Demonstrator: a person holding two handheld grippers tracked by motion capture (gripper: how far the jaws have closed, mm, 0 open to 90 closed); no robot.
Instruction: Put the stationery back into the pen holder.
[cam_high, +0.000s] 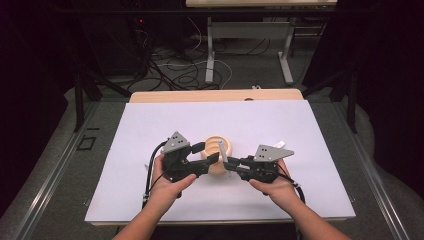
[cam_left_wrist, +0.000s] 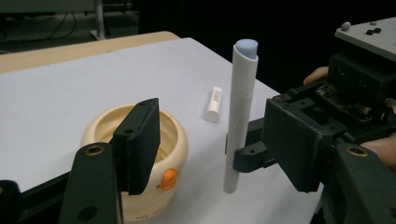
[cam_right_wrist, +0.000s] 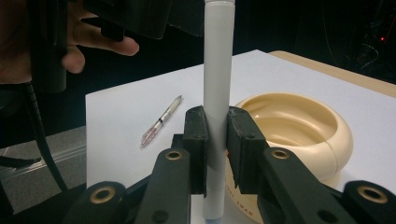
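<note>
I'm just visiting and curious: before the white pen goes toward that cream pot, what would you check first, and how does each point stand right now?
1. Right gripper shut firmly on the white pen: ok, both jaws press its barrel.
2. Pen upright: ok, it stands vertical in the left gripper view.
3. Cream pot open on top: ok, its hollow shows.
4. Left gripper steadying the pot: not ok, jaws open, one jaw over the rim, no grip.
5. Loose pen cap out of the way: ok, it lies apart on the white sheet.
6. Pen tip condition: cannot tell.
</note>
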